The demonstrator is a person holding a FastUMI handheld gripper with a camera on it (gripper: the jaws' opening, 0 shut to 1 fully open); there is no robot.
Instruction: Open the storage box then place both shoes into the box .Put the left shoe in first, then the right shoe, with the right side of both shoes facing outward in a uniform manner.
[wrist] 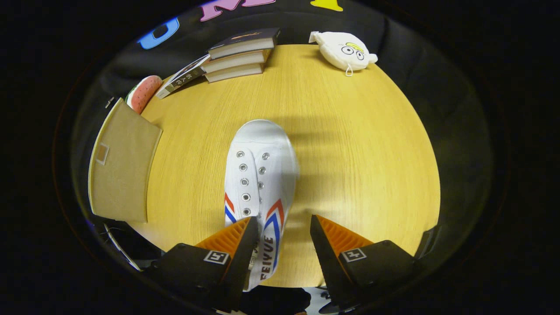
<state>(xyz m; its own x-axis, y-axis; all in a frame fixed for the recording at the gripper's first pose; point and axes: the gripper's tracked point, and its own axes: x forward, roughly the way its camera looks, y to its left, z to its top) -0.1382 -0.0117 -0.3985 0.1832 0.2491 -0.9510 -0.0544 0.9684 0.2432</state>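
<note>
Gripper view, white shoe [261,175] lengthwise on table [350,153], toe pointing away, heel between open jaws.

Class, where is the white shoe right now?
In the gripper view, the white shoe lies on the wooden table, heel between the open gripper's fingers, toe pointing toward the stacked books.

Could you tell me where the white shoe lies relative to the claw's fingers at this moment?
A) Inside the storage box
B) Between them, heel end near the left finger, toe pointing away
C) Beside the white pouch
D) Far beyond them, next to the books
B: the white shoe lies on the table with its heel end between the open claw fingers, close against the left finger, toe pointing away.
</note>
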